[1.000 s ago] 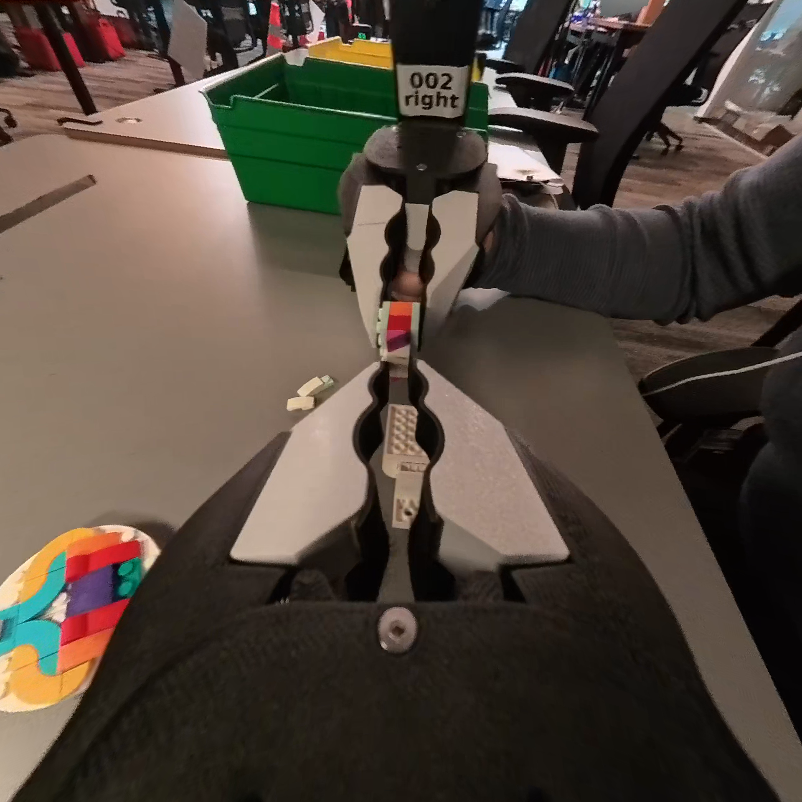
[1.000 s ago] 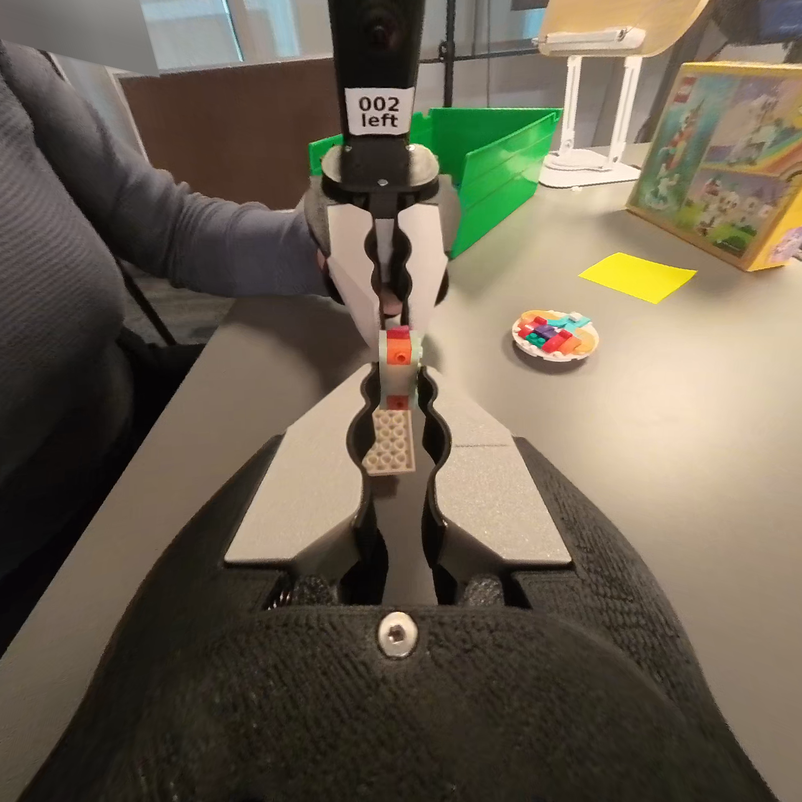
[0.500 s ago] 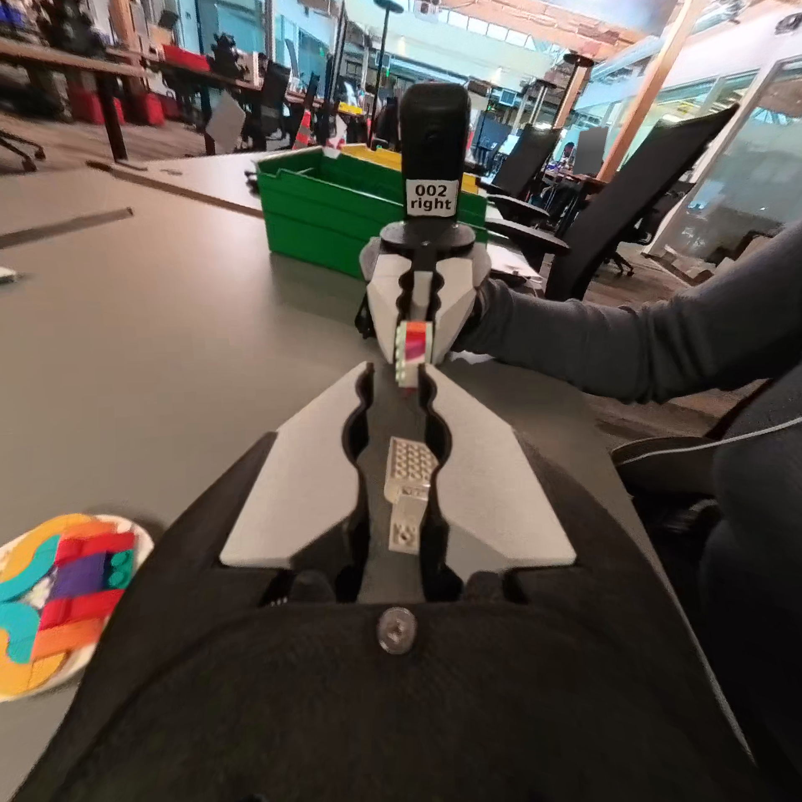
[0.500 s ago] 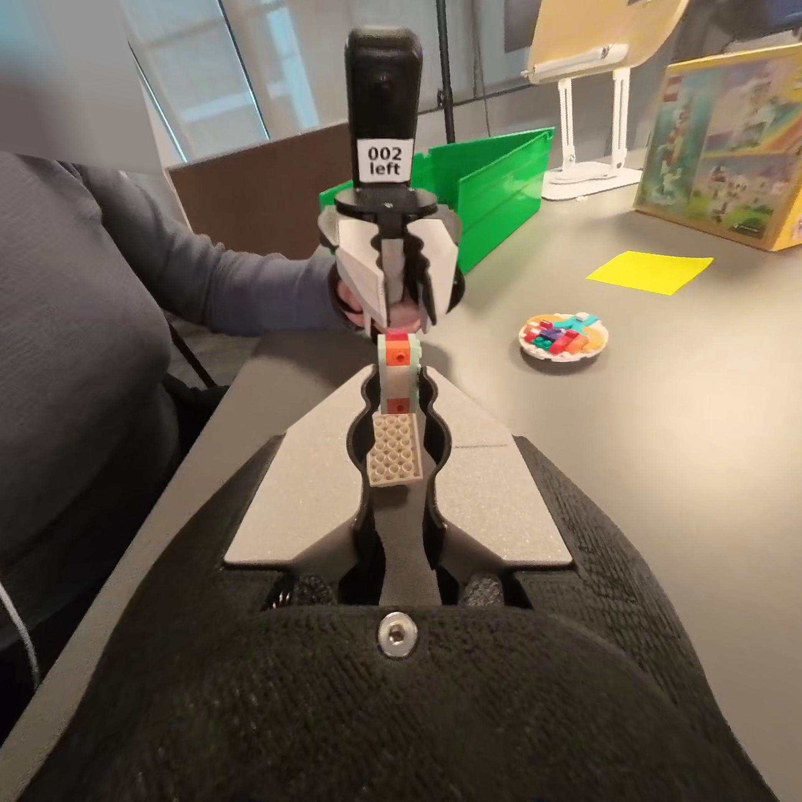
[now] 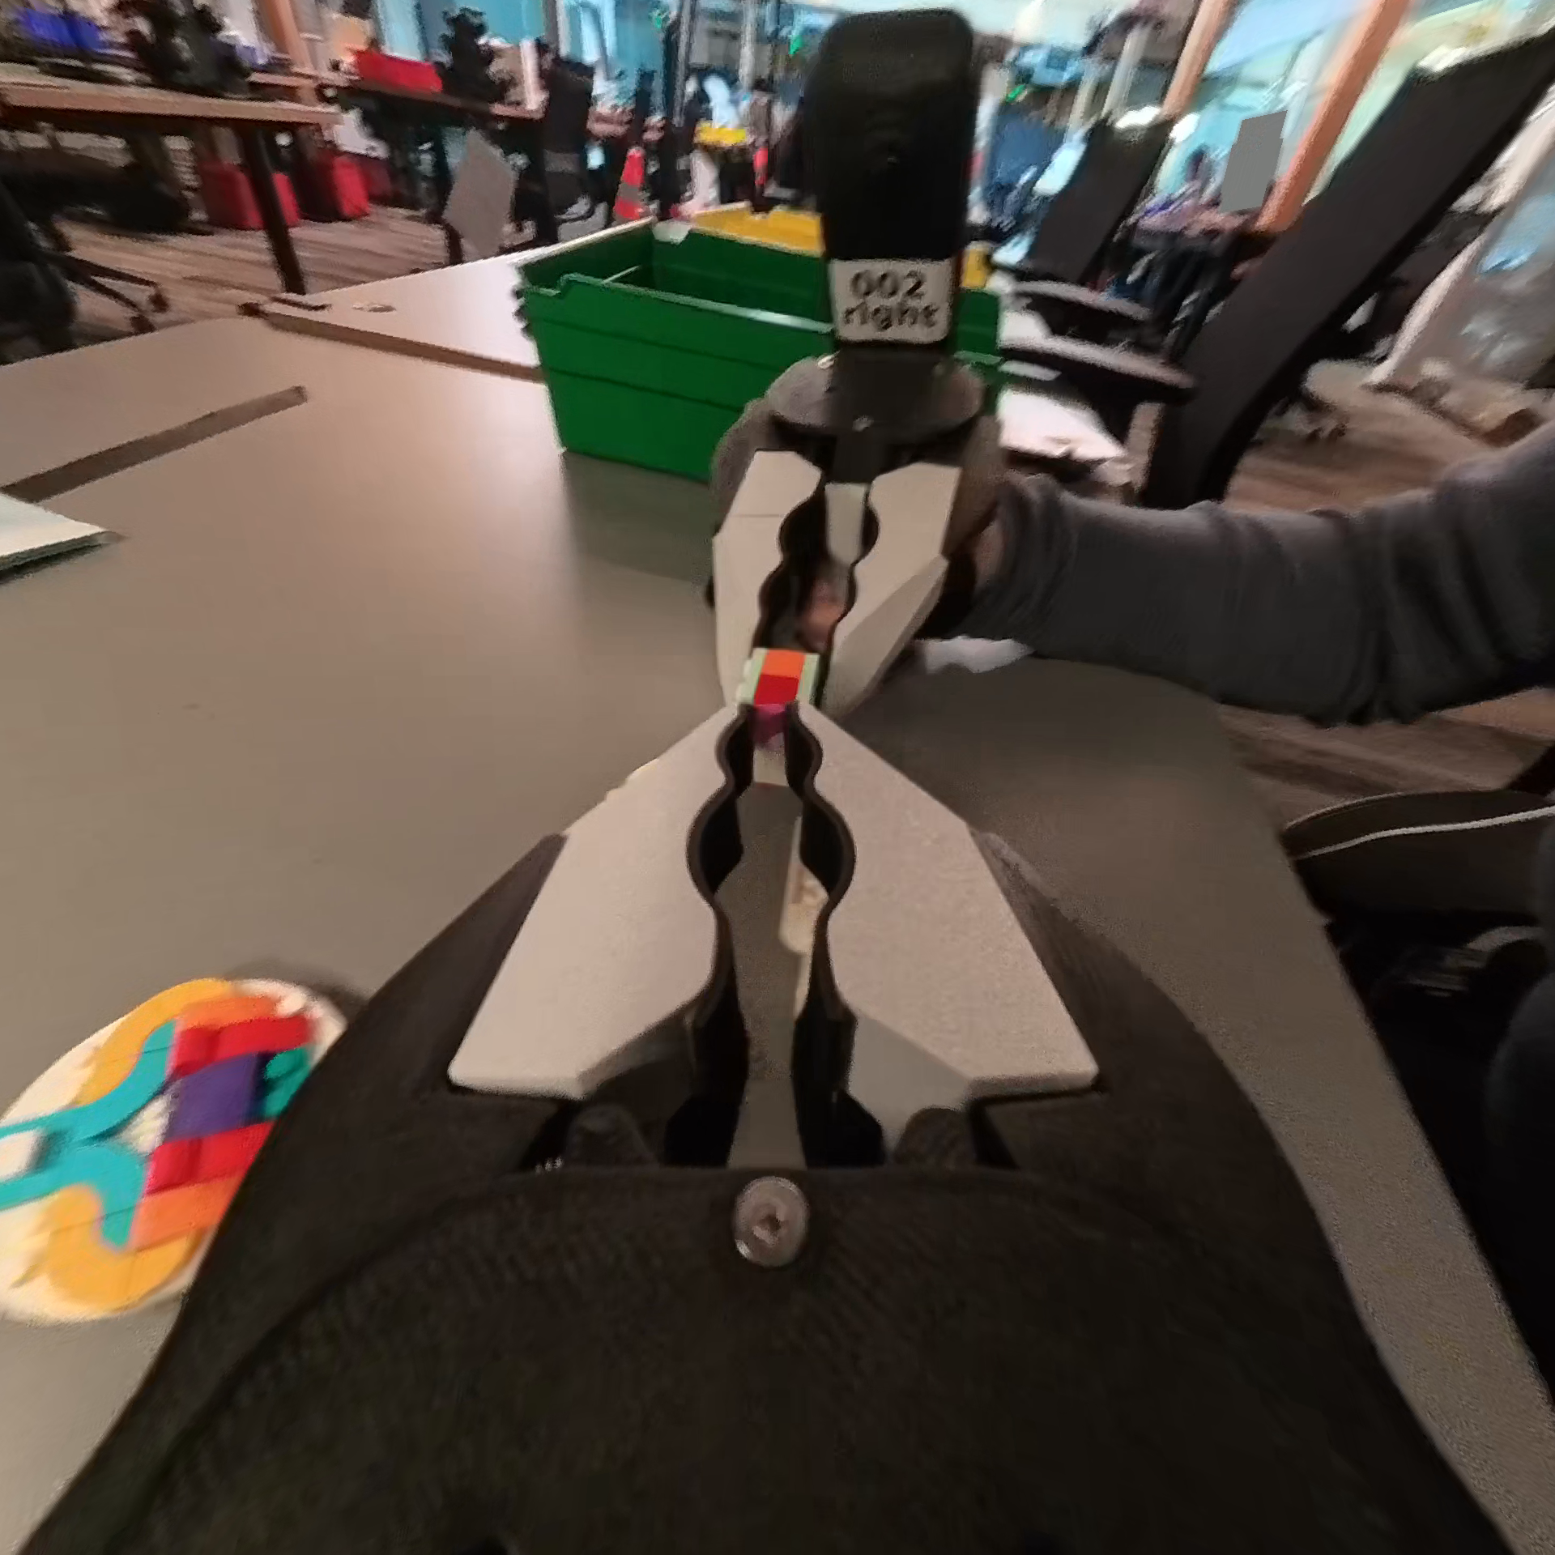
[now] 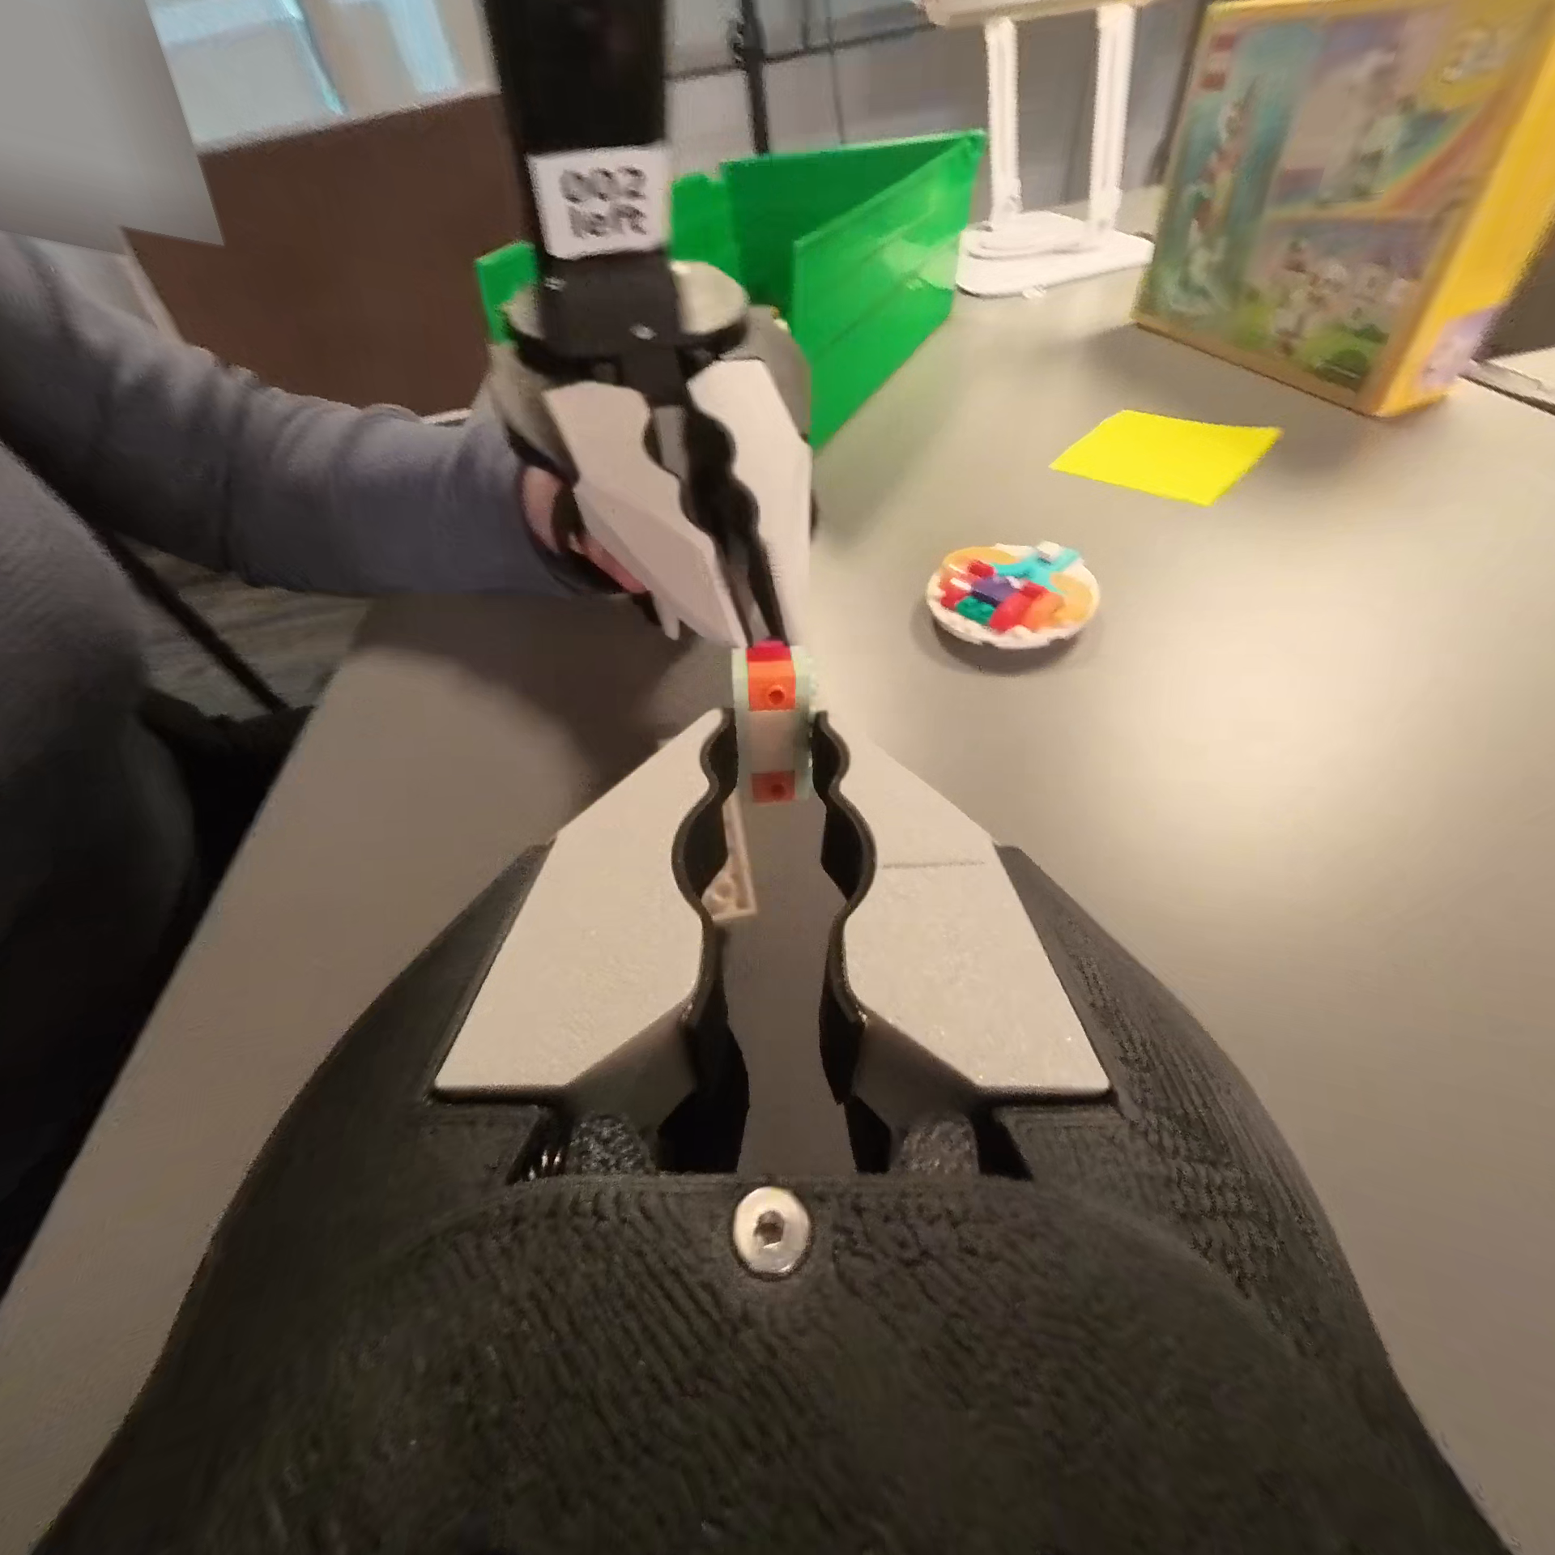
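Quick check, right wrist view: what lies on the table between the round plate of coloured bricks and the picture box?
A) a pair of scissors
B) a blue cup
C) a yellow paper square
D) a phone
C: a flat yellow paper square lies on the grey table, beyond the plate of bricks and in front of the picture box.

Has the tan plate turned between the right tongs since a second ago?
Yes. It faced the camera flat; now the plate hangs edge-on, close to one finger of the right tongs, under the block.
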`<action>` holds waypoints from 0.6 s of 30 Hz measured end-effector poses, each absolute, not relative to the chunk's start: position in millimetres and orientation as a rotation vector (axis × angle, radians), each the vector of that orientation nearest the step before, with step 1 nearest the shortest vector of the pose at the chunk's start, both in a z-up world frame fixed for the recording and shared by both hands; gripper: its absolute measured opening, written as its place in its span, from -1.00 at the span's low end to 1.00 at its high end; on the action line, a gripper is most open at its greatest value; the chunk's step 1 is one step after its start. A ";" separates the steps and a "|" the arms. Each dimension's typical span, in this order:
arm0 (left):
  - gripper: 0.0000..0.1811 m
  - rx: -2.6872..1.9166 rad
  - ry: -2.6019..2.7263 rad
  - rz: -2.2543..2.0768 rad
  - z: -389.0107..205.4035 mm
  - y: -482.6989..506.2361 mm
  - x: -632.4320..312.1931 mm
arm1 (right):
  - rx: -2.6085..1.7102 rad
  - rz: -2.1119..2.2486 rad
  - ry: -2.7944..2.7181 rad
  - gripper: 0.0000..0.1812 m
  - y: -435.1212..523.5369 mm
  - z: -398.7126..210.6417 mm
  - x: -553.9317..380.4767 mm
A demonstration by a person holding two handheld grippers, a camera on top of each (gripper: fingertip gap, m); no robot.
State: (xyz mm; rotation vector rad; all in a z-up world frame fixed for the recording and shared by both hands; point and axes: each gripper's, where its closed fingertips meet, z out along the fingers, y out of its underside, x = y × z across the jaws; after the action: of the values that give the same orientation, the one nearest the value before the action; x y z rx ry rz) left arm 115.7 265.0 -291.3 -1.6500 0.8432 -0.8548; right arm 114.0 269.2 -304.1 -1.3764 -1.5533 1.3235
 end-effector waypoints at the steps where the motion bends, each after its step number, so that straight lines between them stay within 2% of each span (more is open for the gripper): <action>1: -0.95 -1.676 0.839 -0.793 -295.9 270.7 111.6 | -1.414 1.281 -1.544 -0.83 274.3 -307.9 111.8; 12: -0.98 -1.952 0.730 -0.621 -328.6 292.5 67.8 | -1.475 1.112 -1.481 -0.83 292.9 -314.1 104.8; 14: -0.98 -1.886 0.690 -0.589 -304.8 290.9 61.3 | -1.436 1.108 -1.475 -0.83 292.4 -310.0 105.4; 18: -0.98 -1.700 0.469 -0.279 -209.4 267.7 14.8 | -1.380 1.151 -1.429 -0.83 292.0 -299.8 109.1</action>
State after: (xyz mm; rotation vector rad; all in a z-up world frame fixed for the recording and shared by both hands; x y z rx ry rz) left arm 14.8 267.7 -209.4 -1.6996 0.4688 -0.2793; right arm 109.1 292.0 -299.8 -1.3798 -1.4295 1.1513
